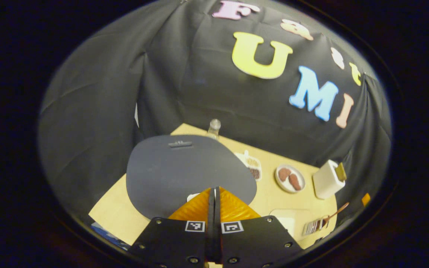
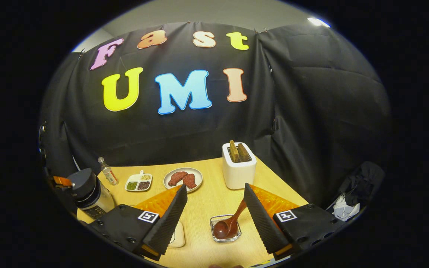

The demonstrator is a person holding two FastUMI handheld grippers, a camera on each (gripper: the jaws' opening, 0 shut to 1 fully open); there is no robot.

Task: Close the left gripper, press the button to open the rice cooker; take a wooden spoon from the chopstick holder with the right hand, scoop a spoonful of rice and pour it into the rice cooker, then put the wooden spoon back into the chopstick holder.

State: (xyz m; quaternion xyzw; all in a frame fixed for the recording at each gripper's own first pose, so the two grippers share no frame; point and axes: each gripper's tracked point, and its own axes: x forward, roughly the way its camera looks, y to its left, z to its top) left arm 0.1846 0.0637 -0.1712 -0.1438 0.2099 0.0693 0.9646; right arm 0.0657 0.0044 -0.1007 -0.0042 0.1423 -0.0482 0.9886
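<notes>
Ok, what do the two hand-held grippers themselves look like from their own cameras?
Each hand-held gripper, left and right, has black bolted plates, each carrying a small square black-and-white marker. The right fingers are wedge-shaped with ribbed inner faces. No cables or sleeves visible.

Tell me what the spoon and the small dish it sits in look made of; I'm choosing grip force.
The spoon looks like dark reddish-brown wood with a smooth, slightly glossy finish, judging by its sheen. The small dish under it looks like clear glass or hard plastic: the table shows through its walls.

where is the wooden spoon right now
In the right gripper view the wooden spoon rests in a small clear dish on the table, near the front edge, in front of the white toaster.
</notes>
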